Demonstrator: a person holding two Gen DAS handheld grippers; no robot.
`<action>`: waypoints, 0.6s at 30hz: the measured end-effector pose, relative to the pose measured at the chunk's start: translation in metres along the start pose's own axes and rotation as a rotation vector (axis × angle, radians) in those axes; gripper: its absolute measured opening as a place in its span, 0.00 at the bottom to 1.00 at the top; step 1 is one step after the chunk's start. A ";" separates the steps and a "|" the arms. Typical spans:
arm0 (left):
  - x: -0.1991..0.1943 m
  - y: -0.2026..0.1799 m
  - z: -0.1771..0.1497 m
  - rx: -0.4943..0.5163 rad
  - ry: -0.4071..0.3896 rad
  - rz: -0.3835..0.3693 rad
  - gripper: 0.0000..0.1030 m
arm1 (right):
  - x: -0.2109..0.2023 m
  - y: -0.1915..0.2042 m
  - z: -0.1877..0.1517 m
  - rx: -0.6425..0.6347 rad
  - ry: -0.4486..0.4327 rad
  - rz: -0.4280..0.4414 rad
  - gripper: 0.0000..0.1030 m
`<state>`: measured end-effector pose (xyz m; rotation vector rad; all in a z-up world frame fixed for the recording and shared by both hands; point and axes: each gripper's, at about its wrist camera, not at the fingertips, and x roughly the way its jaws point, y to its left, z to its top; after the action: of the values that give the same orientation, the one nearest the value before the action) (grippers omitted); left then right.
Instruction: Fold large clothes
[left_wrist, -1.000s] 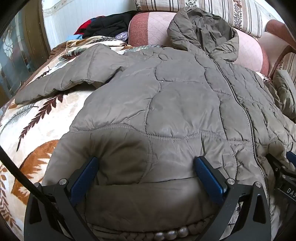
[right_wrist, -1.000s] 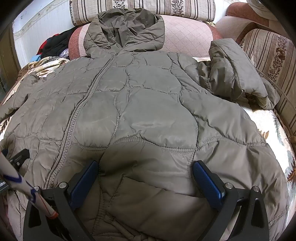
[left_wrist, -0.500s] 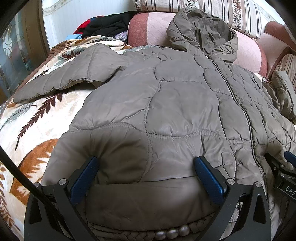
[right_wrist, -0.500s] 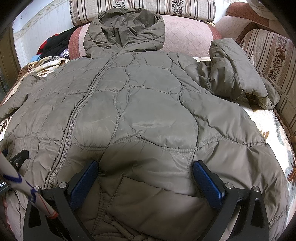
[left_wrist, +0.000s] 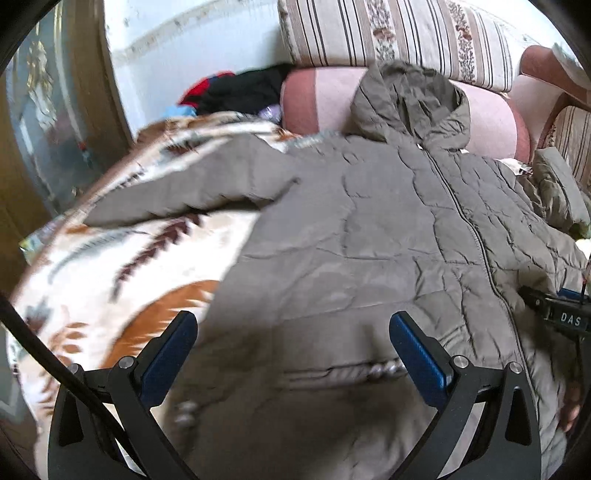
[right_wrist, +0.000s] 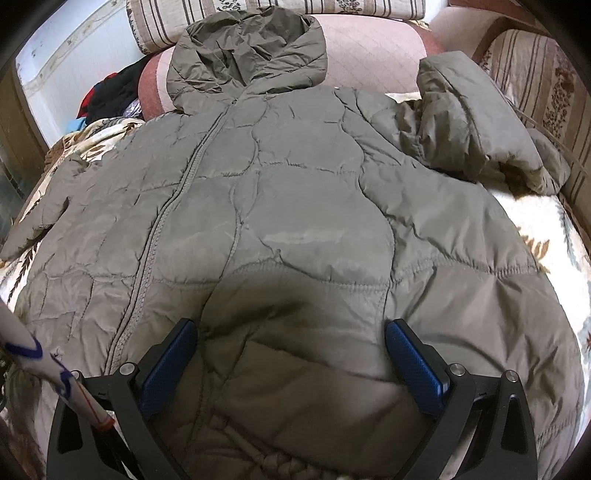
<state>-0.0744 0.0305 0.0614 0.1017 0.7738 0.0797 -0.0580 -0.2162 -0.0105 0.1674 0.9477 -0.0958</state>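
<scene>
An olive quilted hooded jacket (left_wrist: 369, 229) (right_wrist: 295, 206) lies front up on a leaf-patterned blanket, zipped, with its hood (right_wrist: 247, 48) resting against a pink bolster. One sleeve (left_wrist: 192, 184) stretches out flat to the left; the other sleeve (right_wrist: 476, 122) lies bunched at the right. My left gripper (left_wrist: 293, 332) hovers open over the jacket's lower left part, nothing between its blue pads. My right gripper (right_wrist: 290, 339) stands open over the hem area on the right half, fingers straddling the fabric. The other gripper's black tip (left_wrist: 557, 317) shows at the left wrist view's right edge.
The blanket (left_wrist: 110, 280) covers a sofa seat. A pink bolster (left_wrist: 325, 96) and striped cushions (left_wrist: 406, 33) line the back. A heap of dark and red clothes (left_wrist: 236, 92) sits at the back left. A striped armrest (right_wrist: 546, 85) bounds the right side.
My left gripper has pulled back and shifted left, blurring the view; more blanket shows beneath it. My right gripper has risen slightly. Both stay open.
</scene>
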 end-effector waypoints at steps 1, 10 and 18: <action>-0.005 0.004 -0.001 0.000 -0.008 0.003 1.00 | -0.005 0.001 -0.003 -0.002 -0.010 -0.002 1.00; -0.031 0.020 -0.014 0.011 -0.016 0.005 1.00 | -0.065 0.010 -0.039 -0.027 -0.113 -0.032 1.00; -0.034 0.032 -0.028 -0.010 0.001 -0.002 1.00 | -0.090 0.017 -0.065 -0.037 -0.120 -0.041 0.98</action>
<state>-0.1191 0.0599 0.0689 0.0911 0.7742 0.0821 -0.1594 -0.1872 0.0270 0.1067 0.8331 -0.1242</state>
